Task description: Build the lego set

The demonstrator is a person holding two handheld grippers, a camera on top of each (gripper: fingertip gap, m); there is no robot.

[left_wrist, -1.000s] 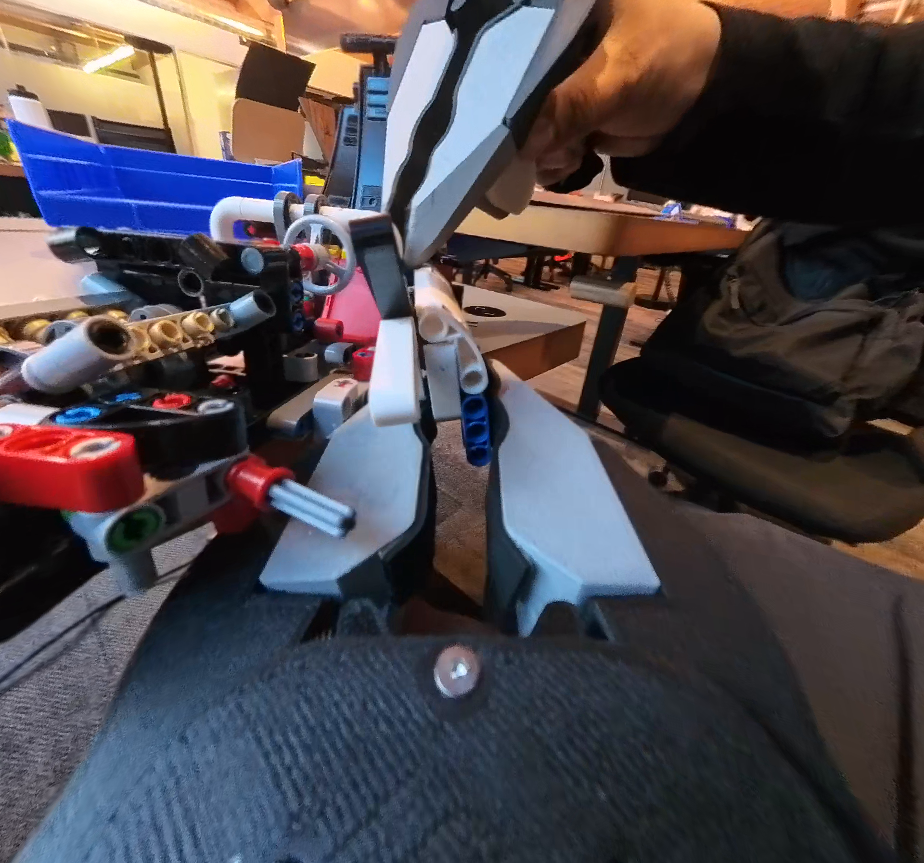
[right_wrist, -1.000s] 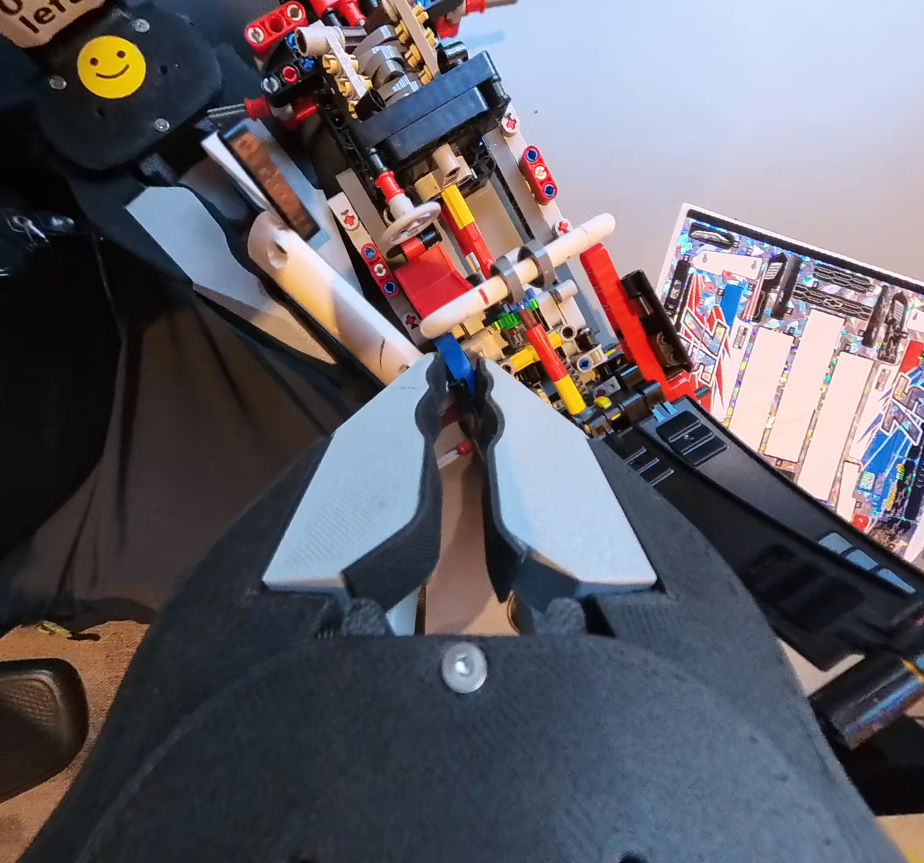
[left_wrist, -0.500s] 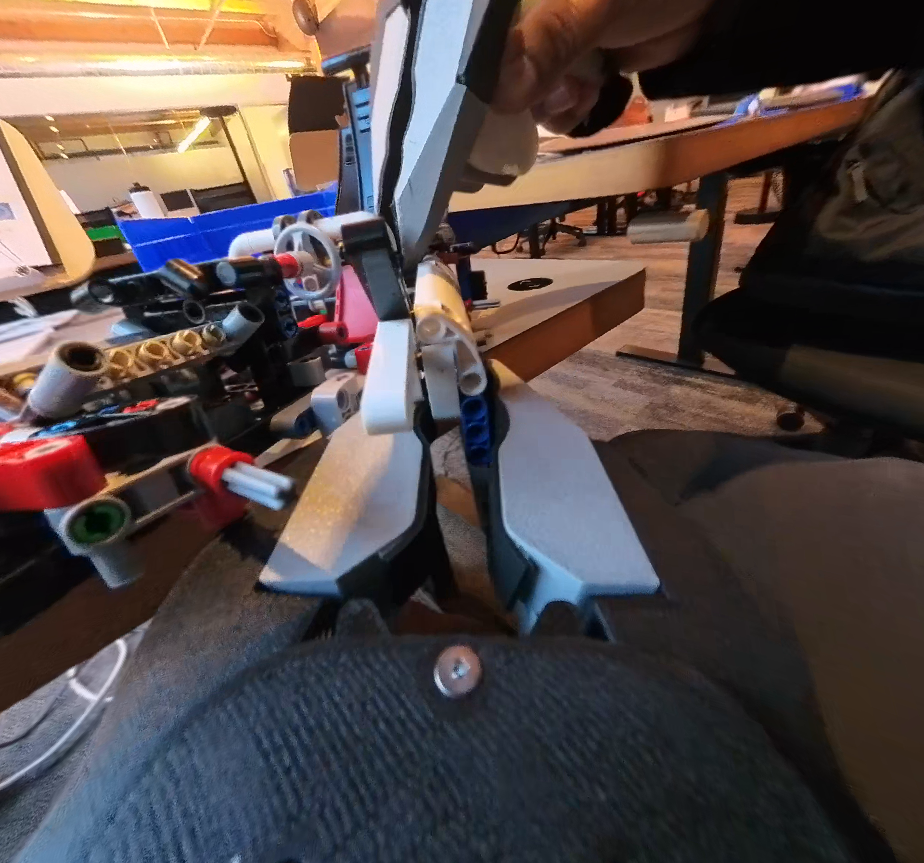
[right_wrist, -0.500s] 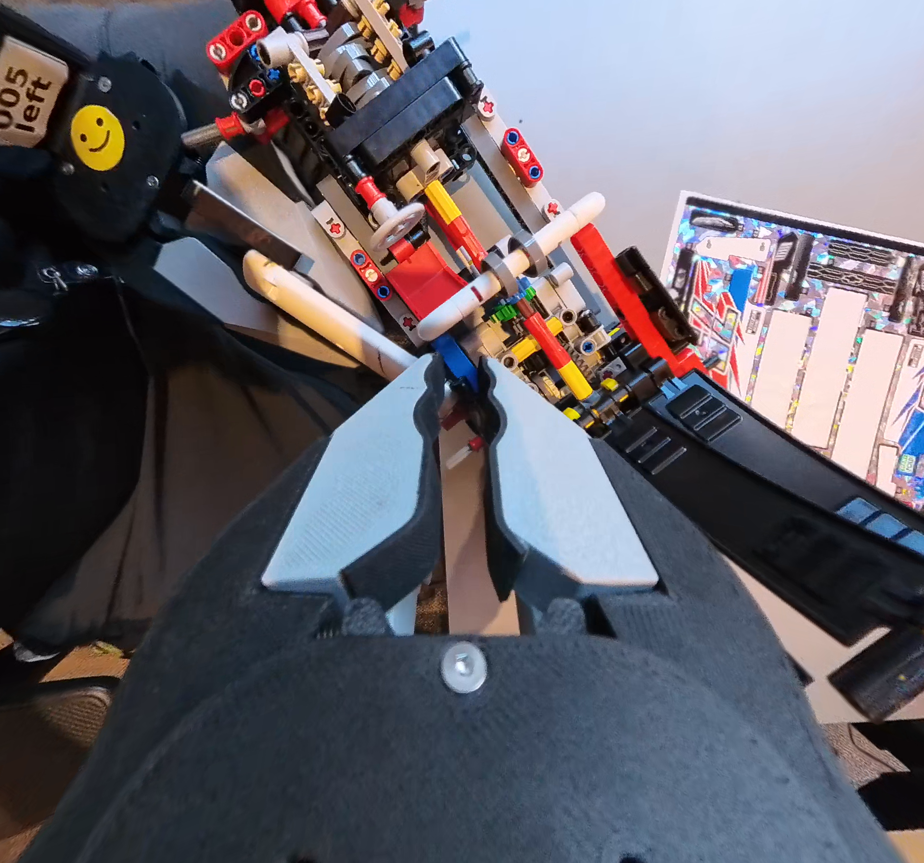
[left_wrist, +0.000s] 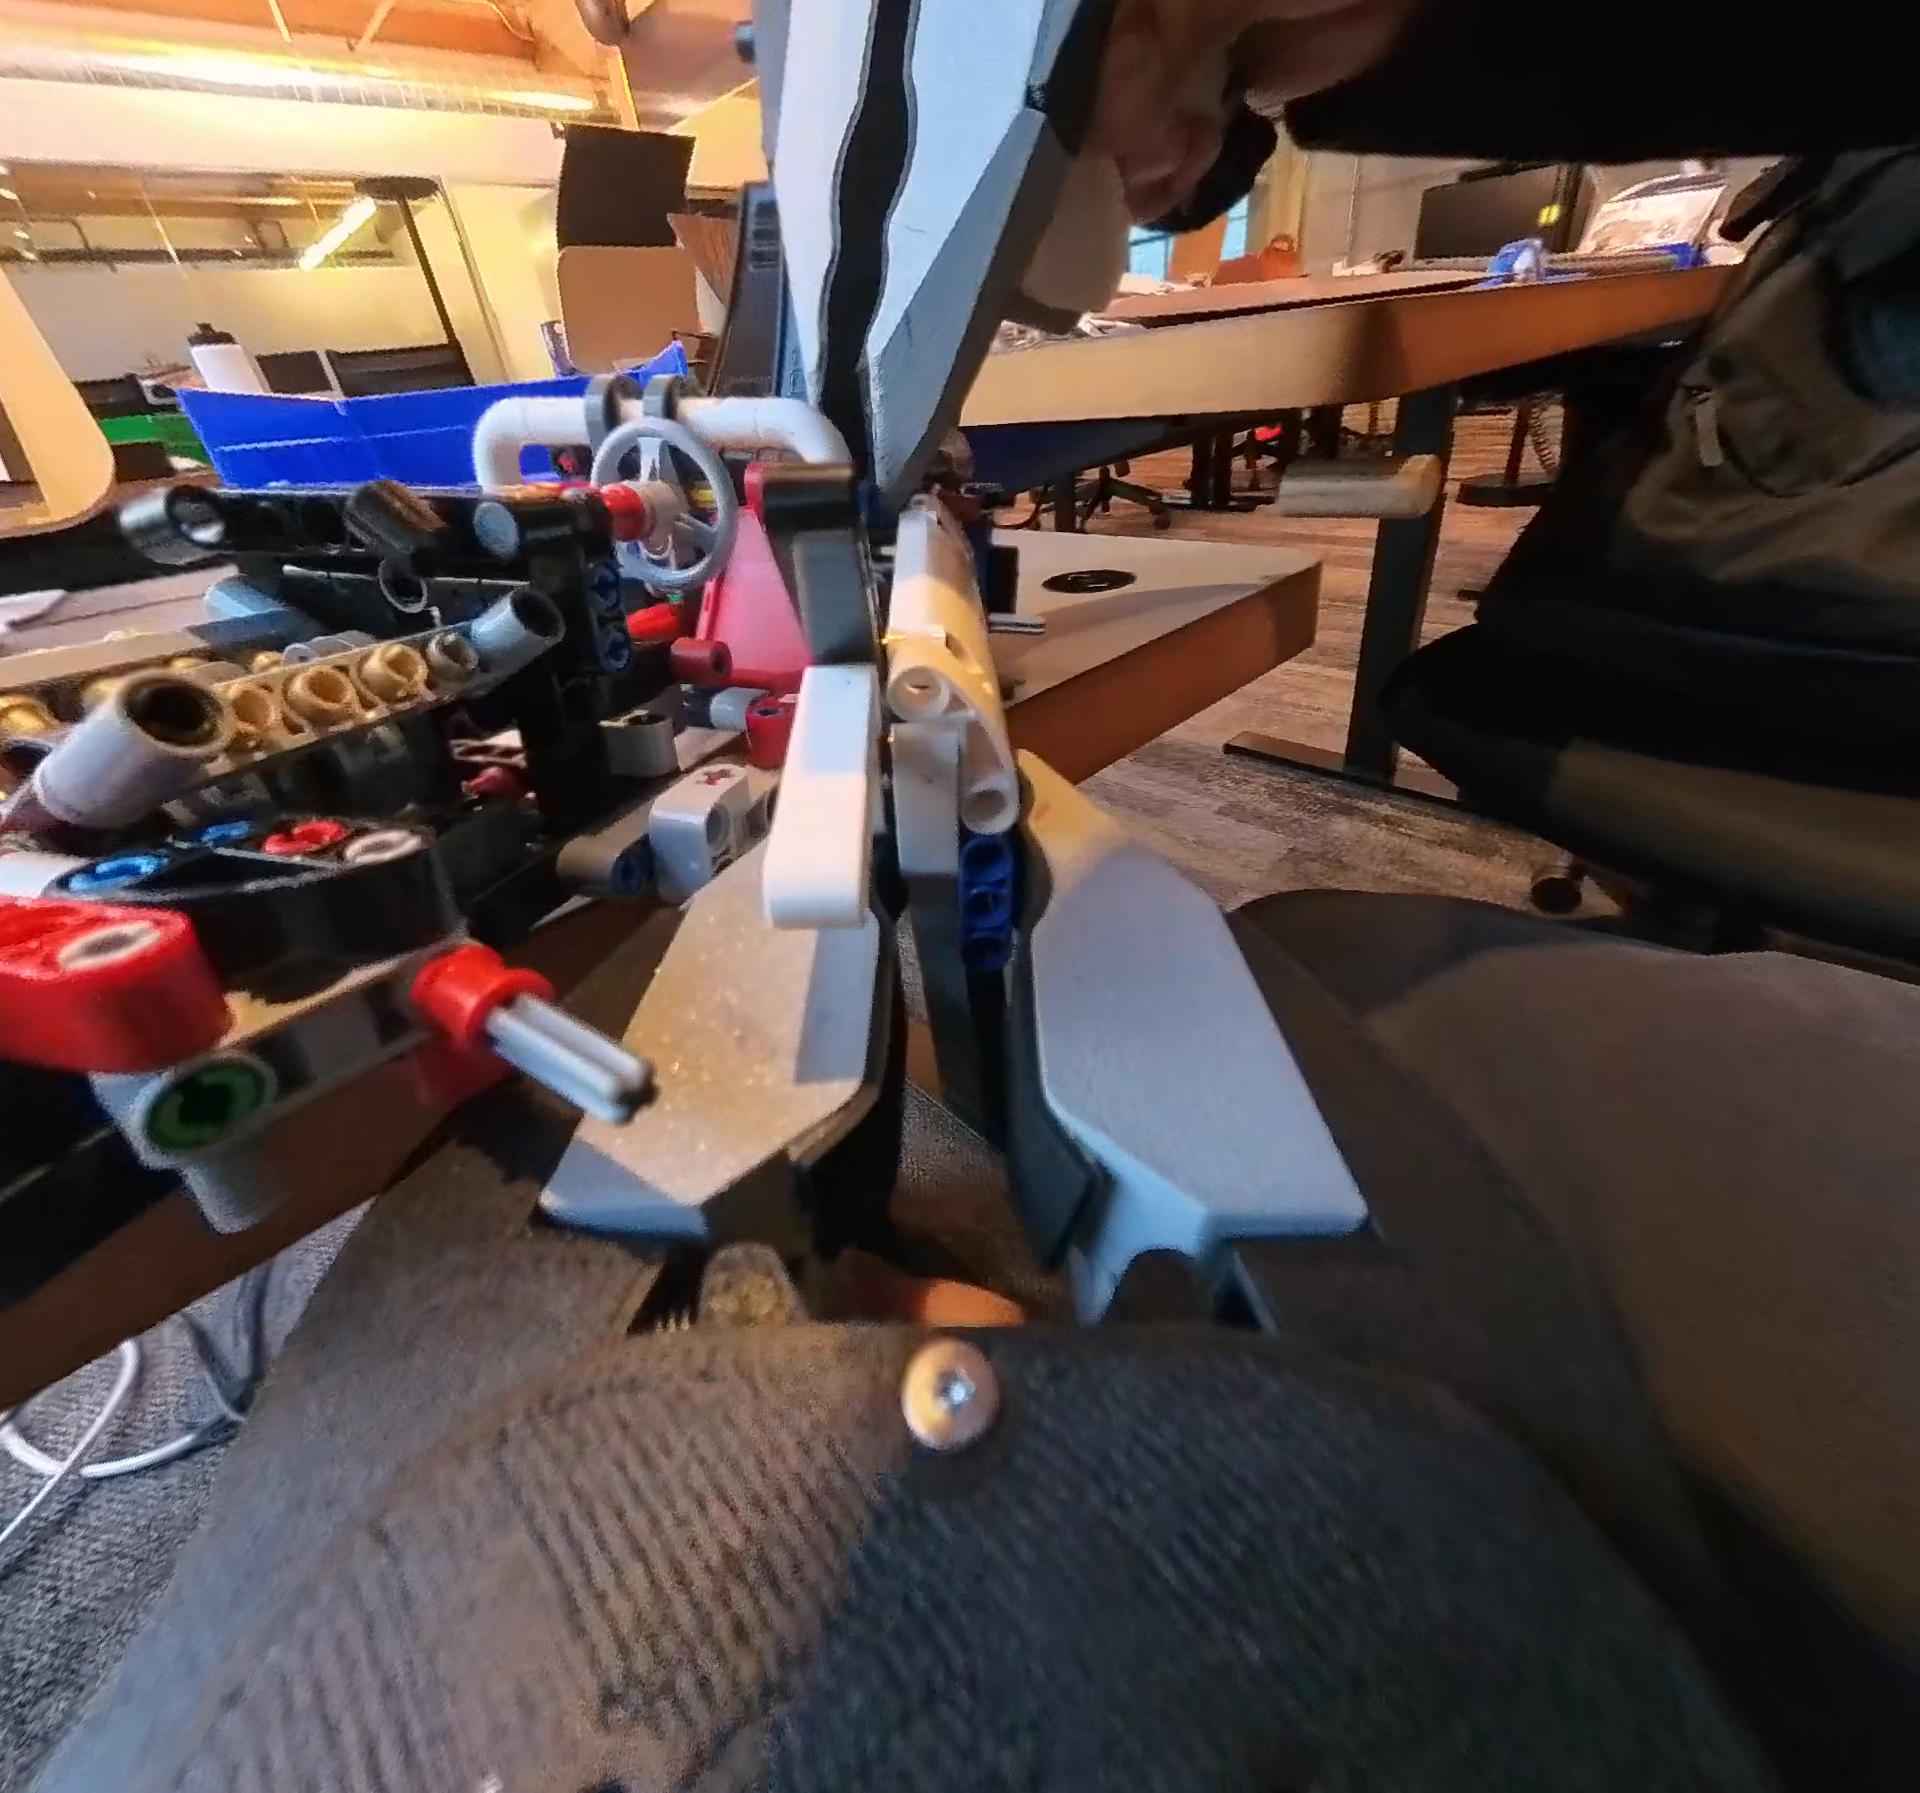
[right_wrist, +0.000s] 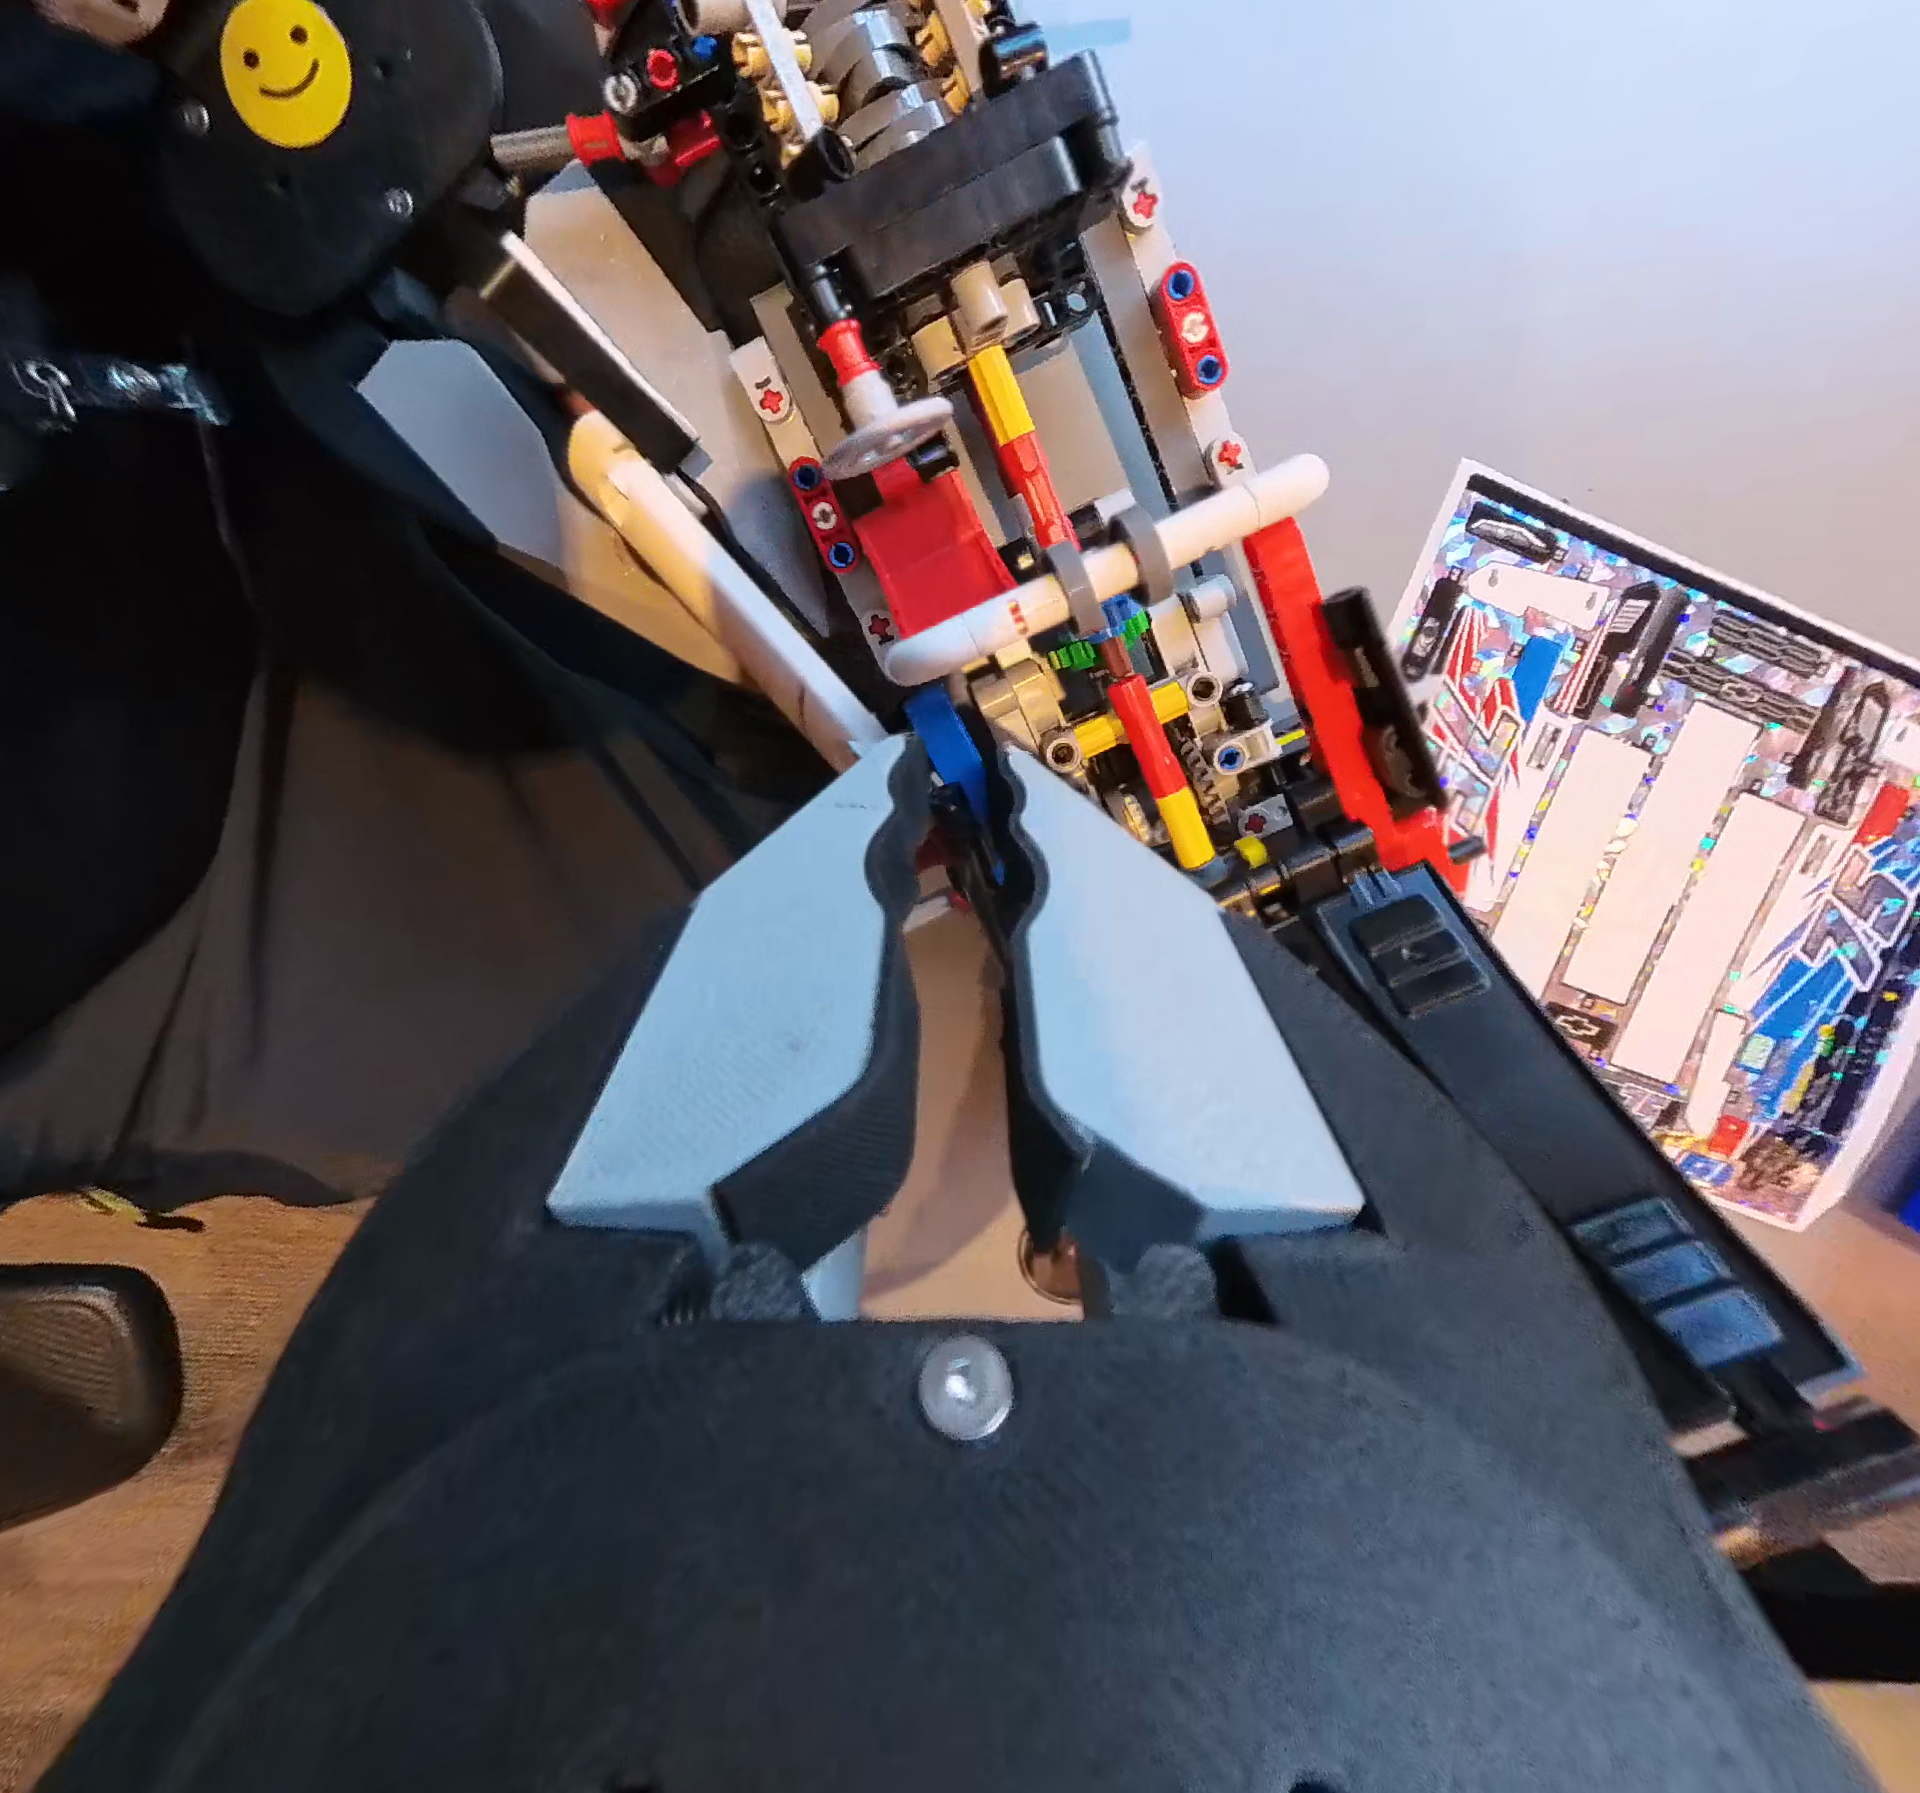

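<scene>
The lego car chassis (right_wrist: pixel 966 309) of red, black, grey and yellow beams lies on the white table (right_wrist: pixel 1507 133), with a grey steering wheel (right_wrist: pixel 890 442) and a white roll bar (right_wrist: pixel 1143 548). In the left wrist view the chassis (left_wrist: pixel 343 704) fills the left half. My left gripper (left_wrist: pixel 940 808) is shut on the white side panel piece (left_wrist: pixel 935 694) at the chassis edge. My right gripper (right_wrist: pixel 961 787) is shut on a blue piece (right_wrist: pixel 945 735) at the chassis near end. It comes down from above in the left wrist view (left_wrist: pixel 894 309), next to the white panel.
A sticker sheet (right_wrist: pixel 1683 829) lies to the right of the chassis. A long black part (right_wrist: pixel 1538 1099) runs along the right gripper. A blue bin (left_wrist: pixel 416 424) stands behind the model. The table edge (left_wrist: pixel 1143 694), an office chair (left_wrist: pixel 1662 725) and a person's hand (left_wrist: pixel 1226 50) are to the right. The left gripper's tips are roughly 6 cm from the right gripper's.
The chassis has swung to stand more upright in the right wrist view. The left wrist view has tilted, and the right gripper stands steeper above the model. Both grips are unchanged.
</scene>
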